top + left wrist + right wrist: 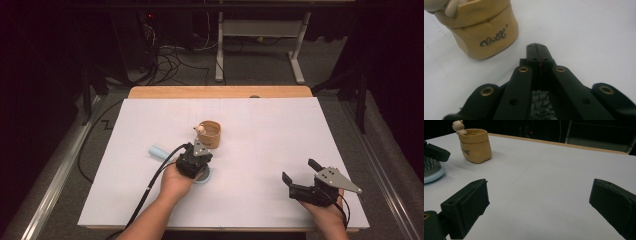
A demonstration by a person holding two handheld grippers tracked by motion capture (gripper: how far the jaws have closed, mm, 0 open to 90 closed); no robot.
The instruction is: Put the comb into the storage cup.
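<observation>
I am hovering the left gripper (199, 150), jaws pressed together and empty, over a pale blue hairbrush (159, 153), near the tan pot (210, 133). The right gripper (300, 176) is idling, jaws apart. Next, probably, I am opening to grasp the brush.

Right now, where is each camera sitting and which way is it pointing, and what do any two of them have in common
High view: above the person's side, looking forward and down on the white table; both forearms, the left gripper over a light blue brush, and the right gripper.
Left gripper view: rides the left gripper, looking along its shut jaws at the tan pot.
Right gripper view: rides the right gripper, looking across the table between open jaws.
Shared: all three show the tan pot with its small figure.
</observation>
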